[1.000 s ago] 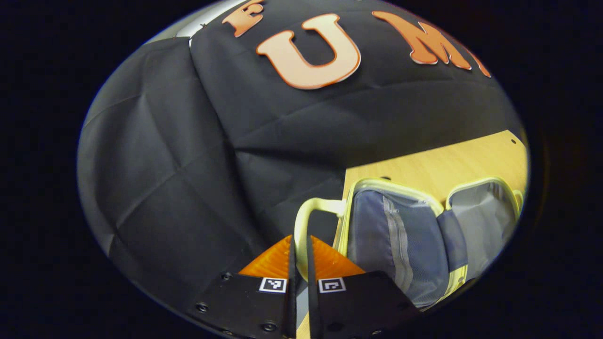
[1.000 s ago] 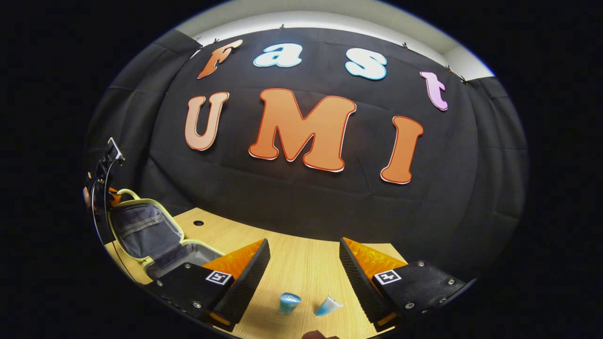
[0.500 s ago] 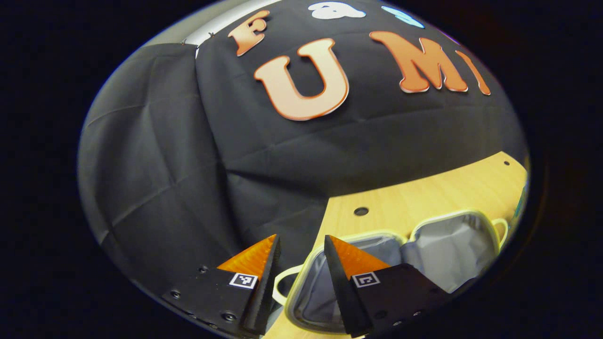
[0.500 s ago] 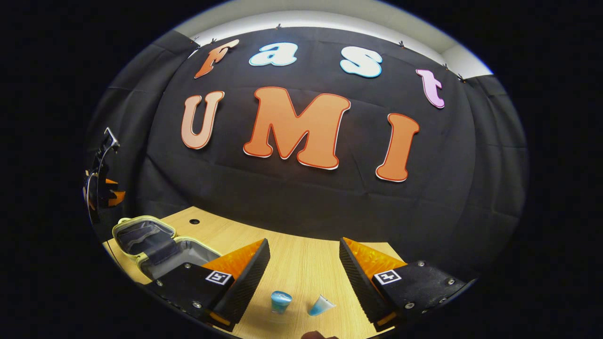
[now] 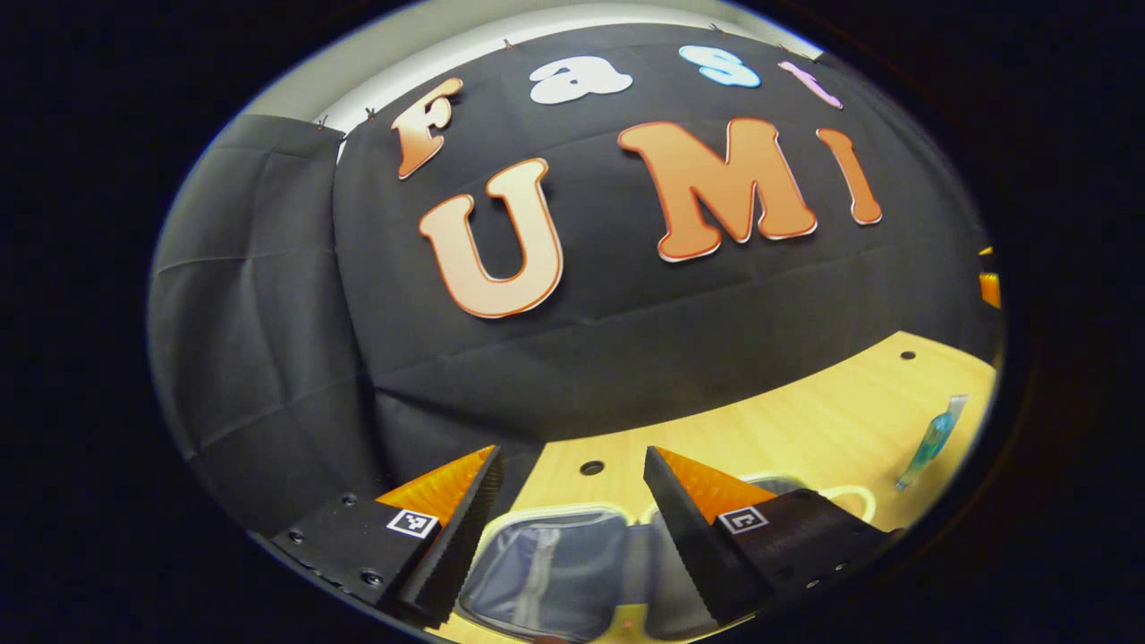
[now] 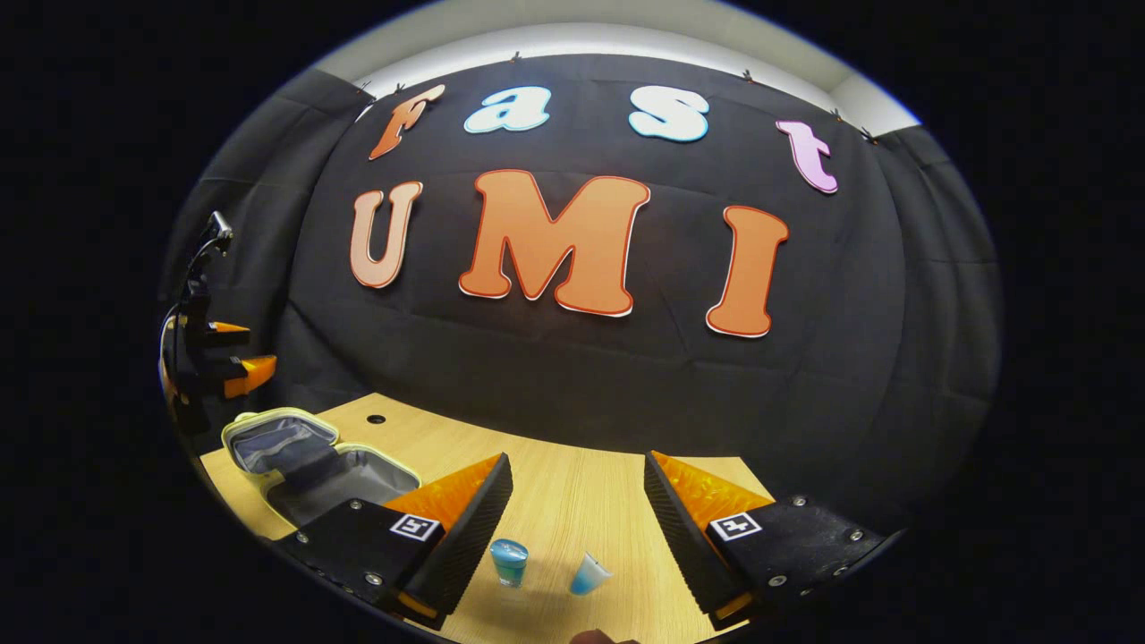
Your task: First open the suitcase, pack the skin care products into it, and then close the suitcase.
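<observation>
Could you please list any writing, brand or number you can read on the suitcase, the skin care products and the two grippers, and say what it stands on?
Open pale-yellow suitcase with grey lining: no text visible.
Small blue jar: any label too small to read.
Blue-and-white tube: too small to read.
Left gripper and right gripper: square black-and-white marker patterns, no words.
</observation>
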